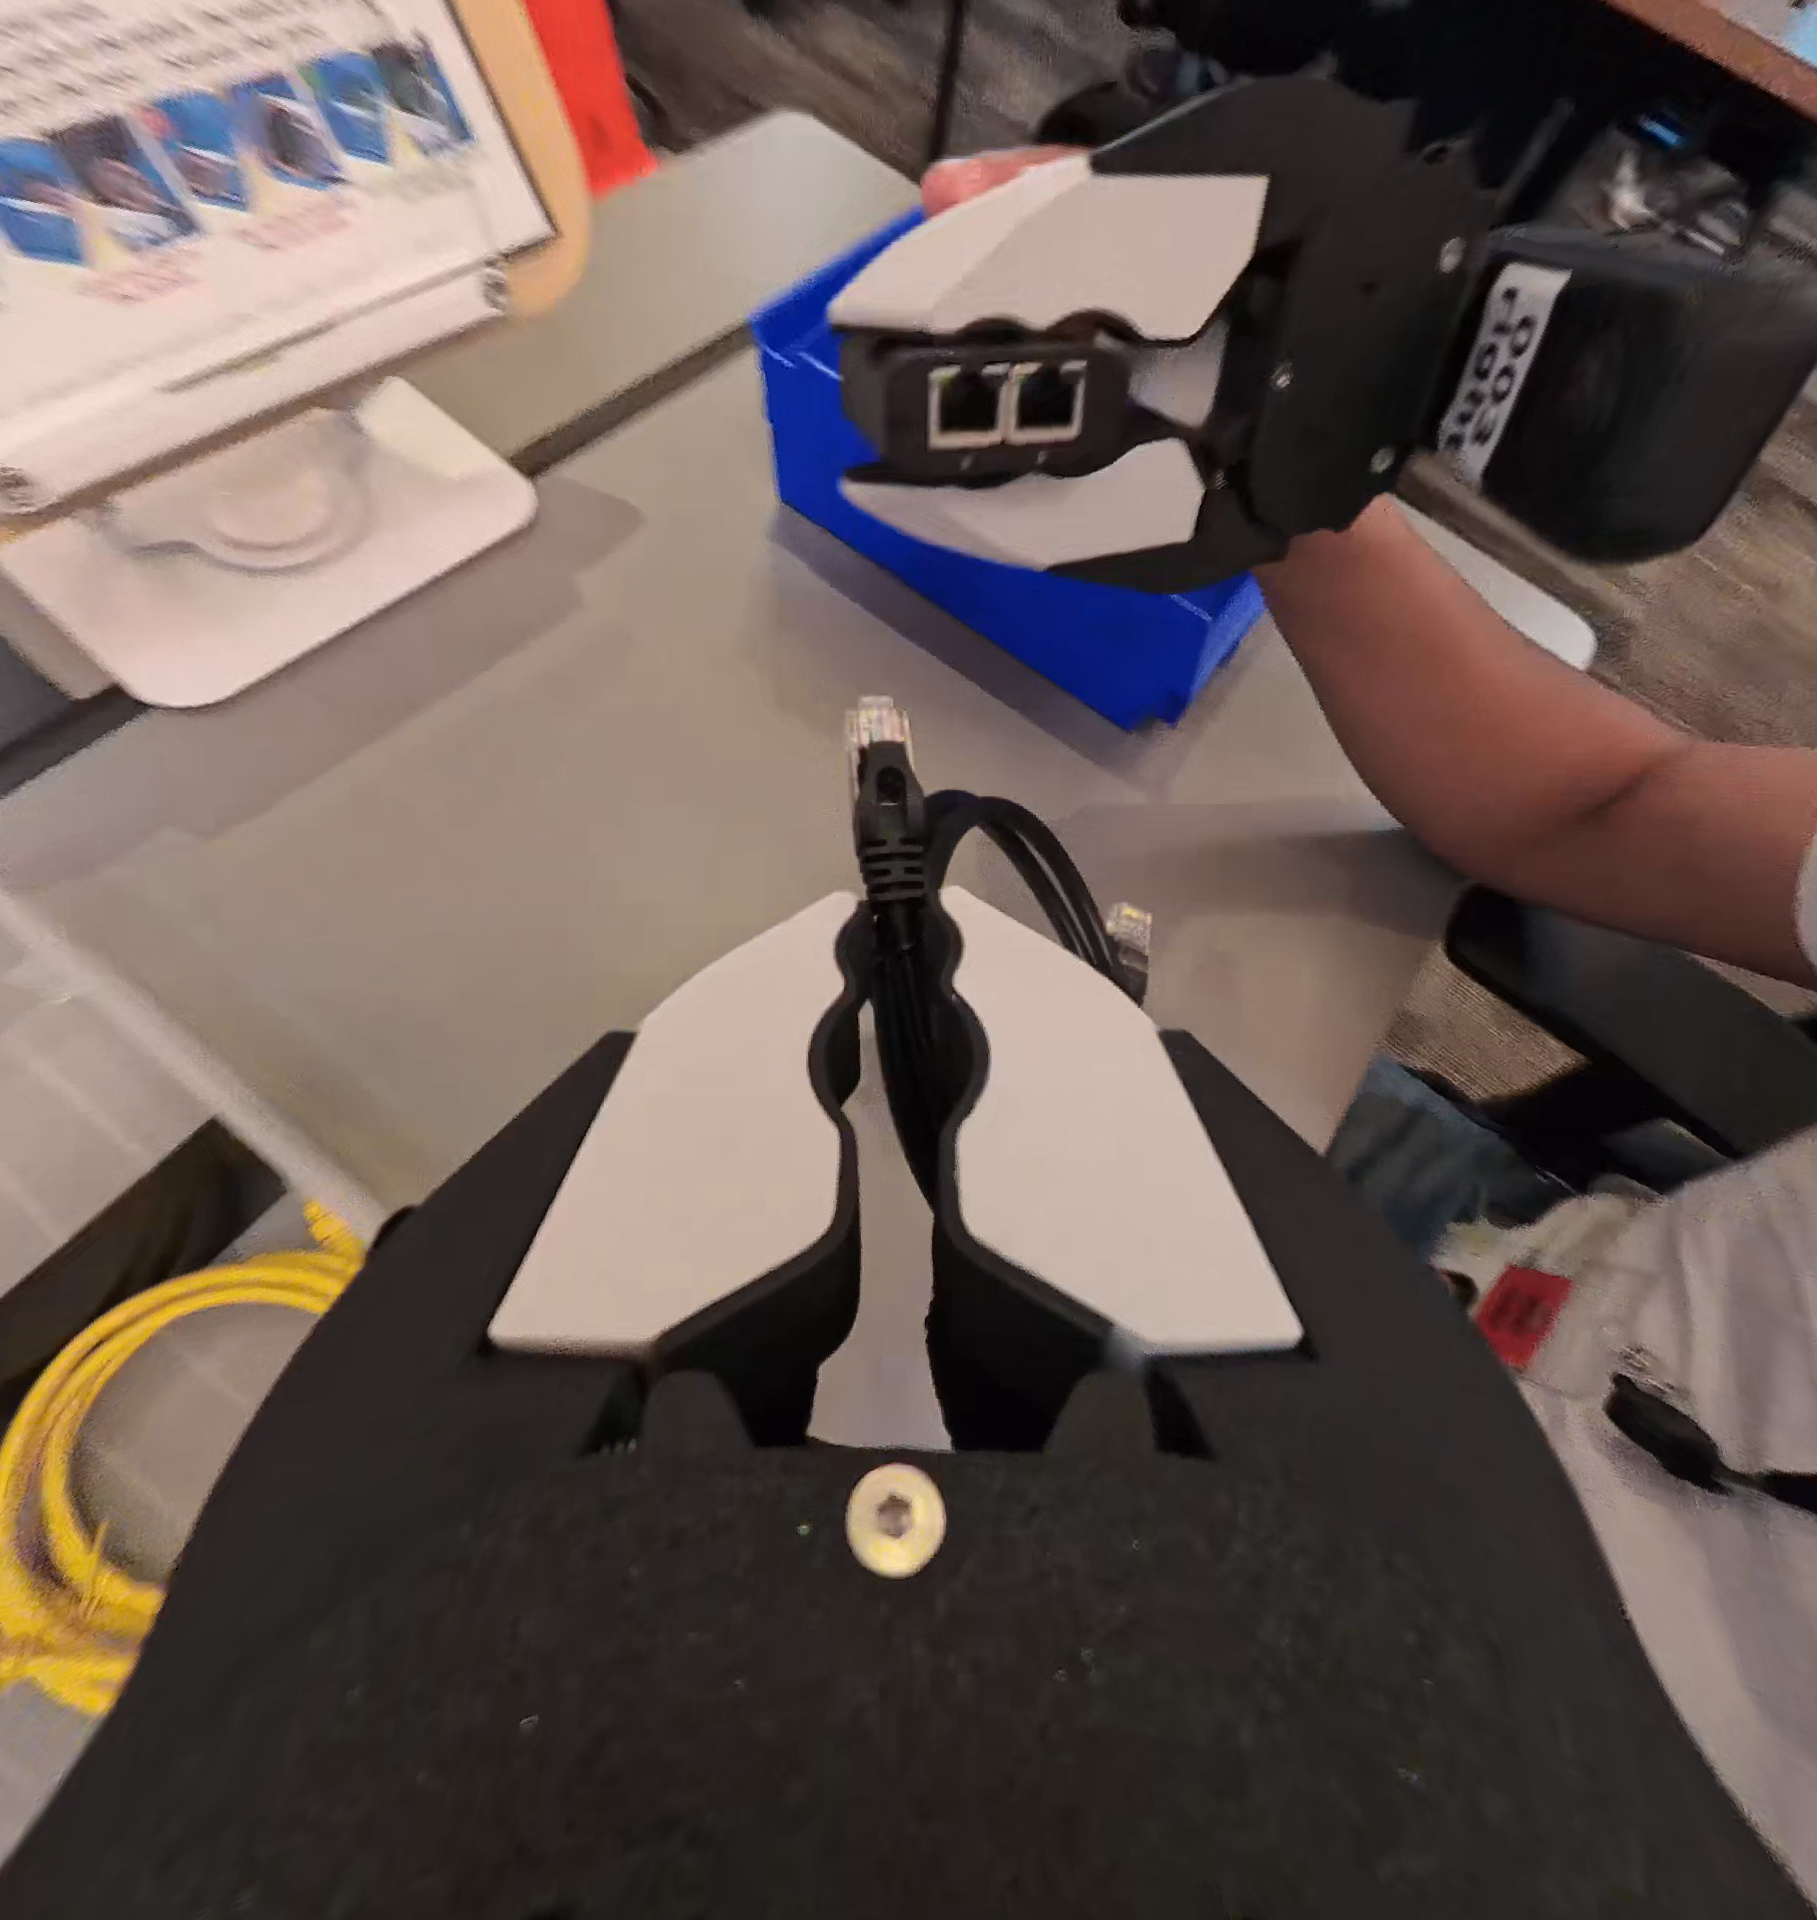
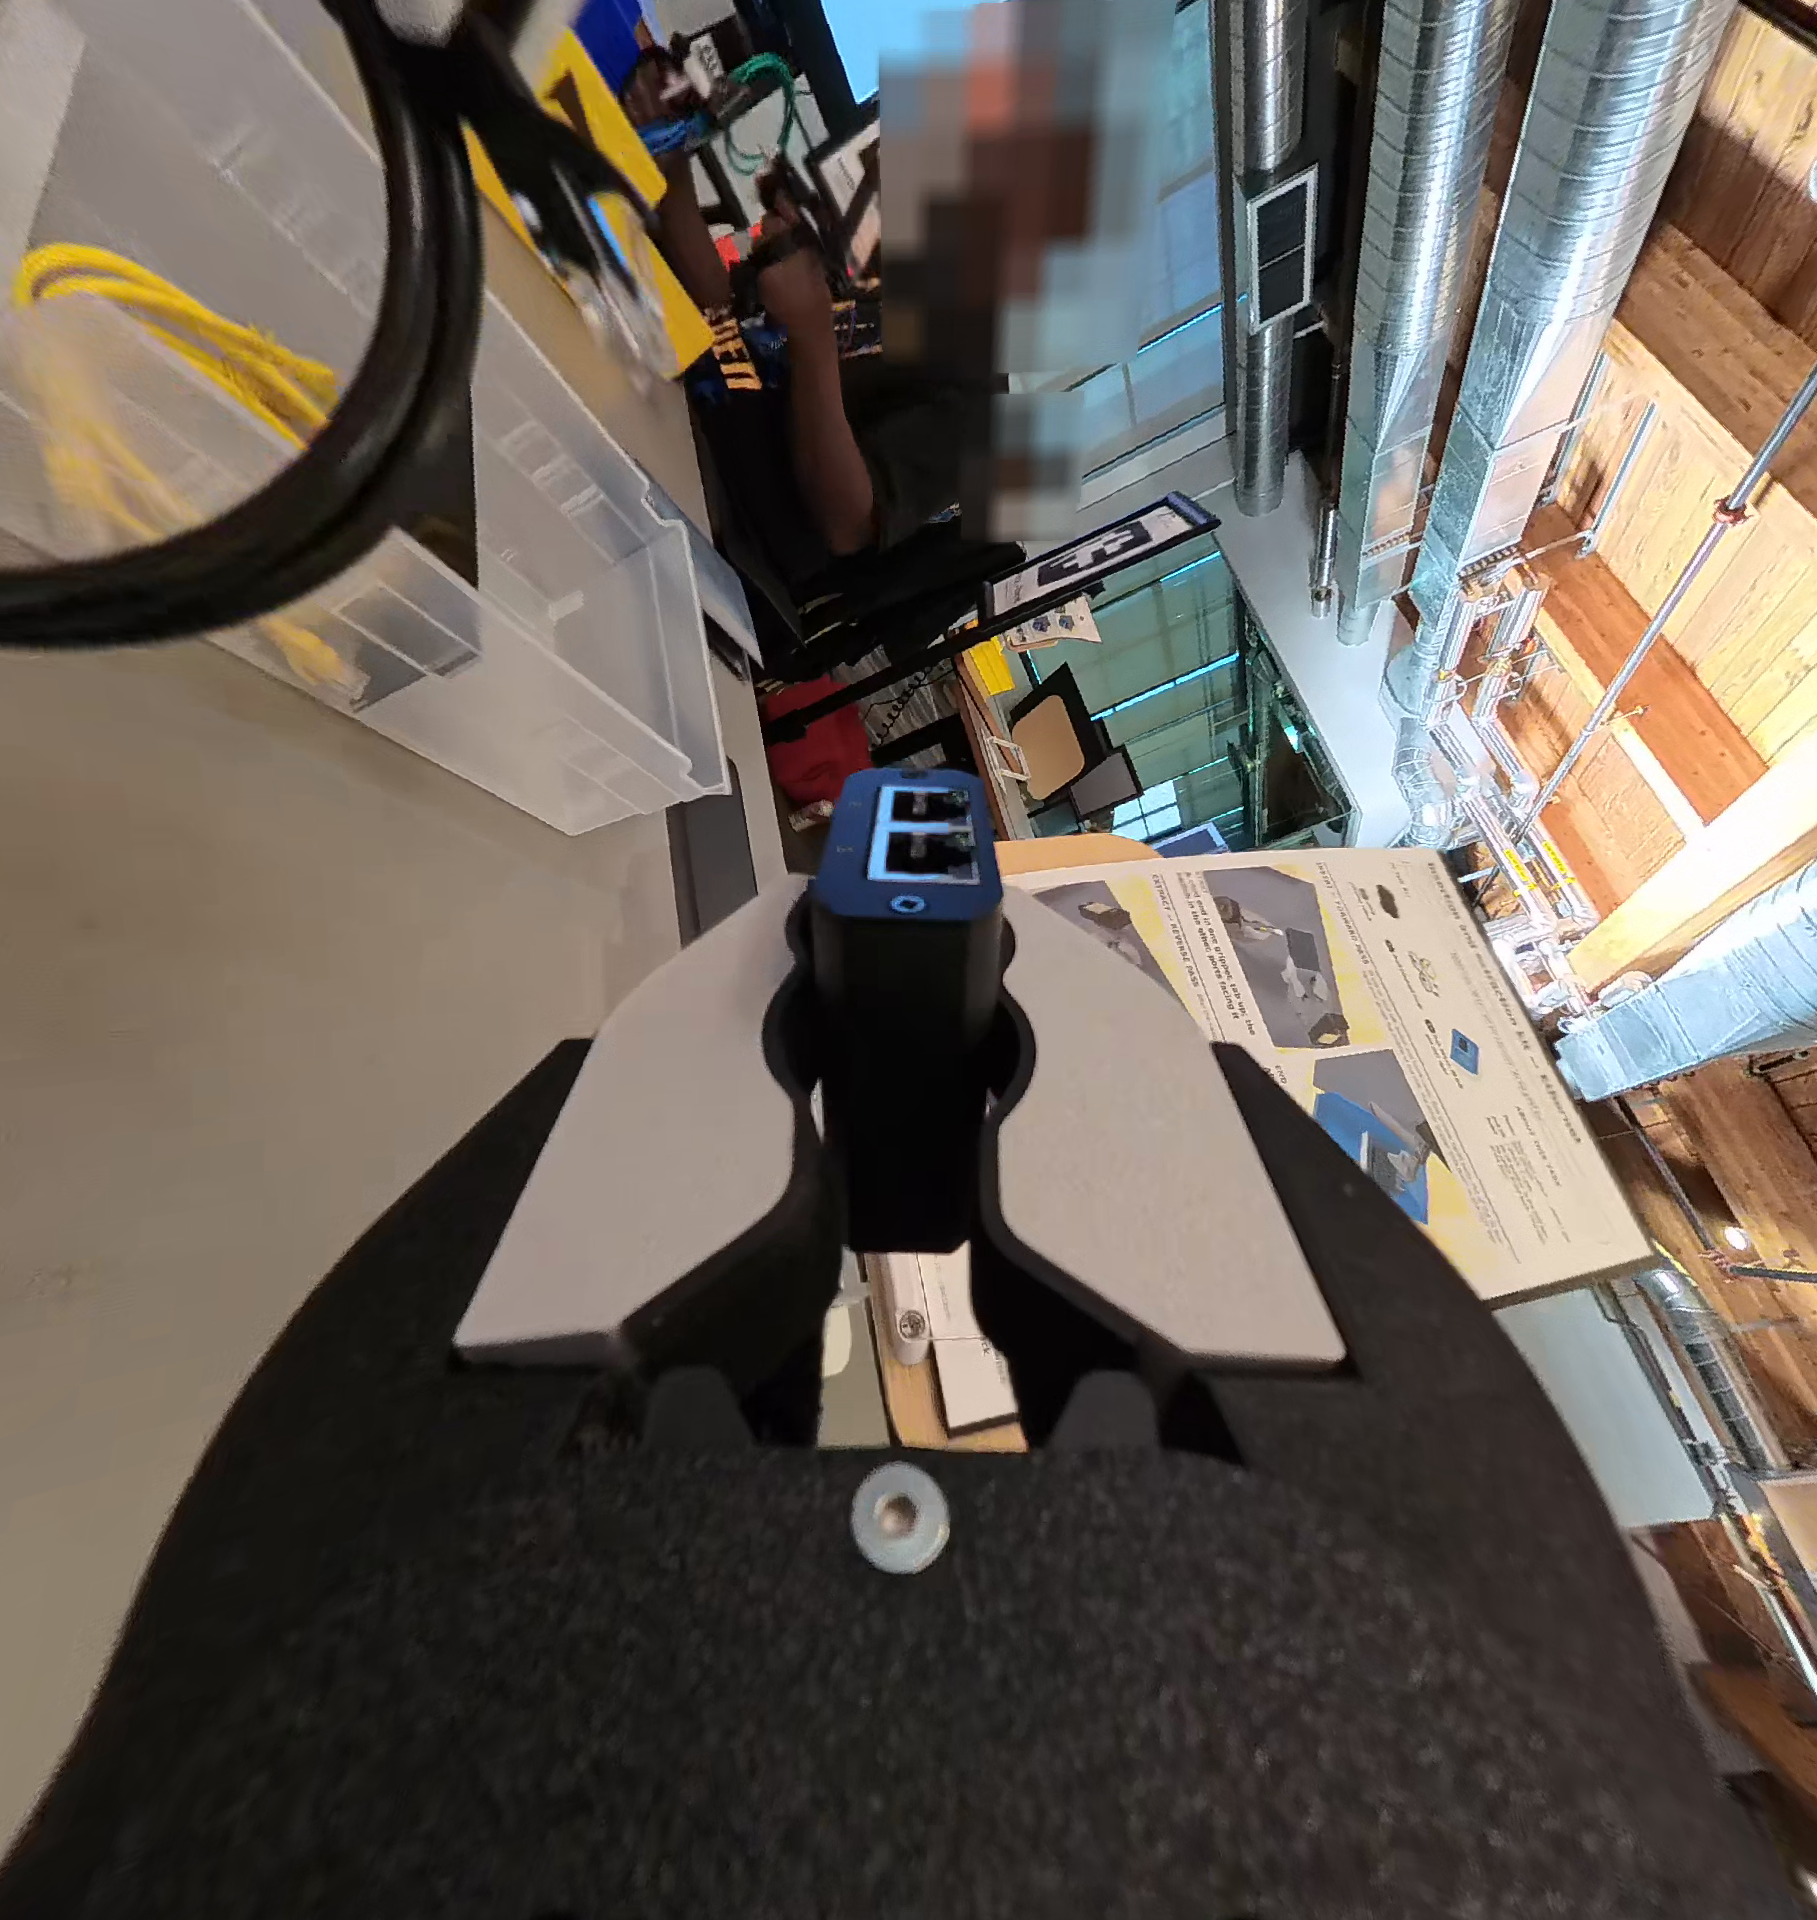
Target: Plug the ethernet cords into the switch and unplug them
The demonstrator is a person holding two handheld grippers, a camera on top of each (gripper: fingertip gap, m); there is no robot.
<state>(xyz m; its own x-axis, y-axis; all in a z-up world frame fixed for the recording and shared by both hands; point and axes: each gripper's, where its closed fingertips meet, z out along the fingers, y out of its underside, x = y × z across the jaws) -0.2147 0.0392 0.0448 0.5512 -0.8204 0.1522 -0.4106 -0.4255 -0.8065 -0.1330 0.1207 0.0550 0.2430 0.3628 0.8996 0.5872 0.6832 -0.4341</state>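
while two tongs grip, one black cord [image 1: 891, 831], one switch [image 1: 997, 400], two ports

The left gripper [image 1: 899, 914], low in the centre of the left wrist view, has its fingers pressed on a black ethernet cord [image 1: 888, 821], while the right gripper [image 1: 997, 400], at the upper right on a bare forearm [image 1: 1455, 748], is turned sideways and clamps the switch [image 1: 987, 400].
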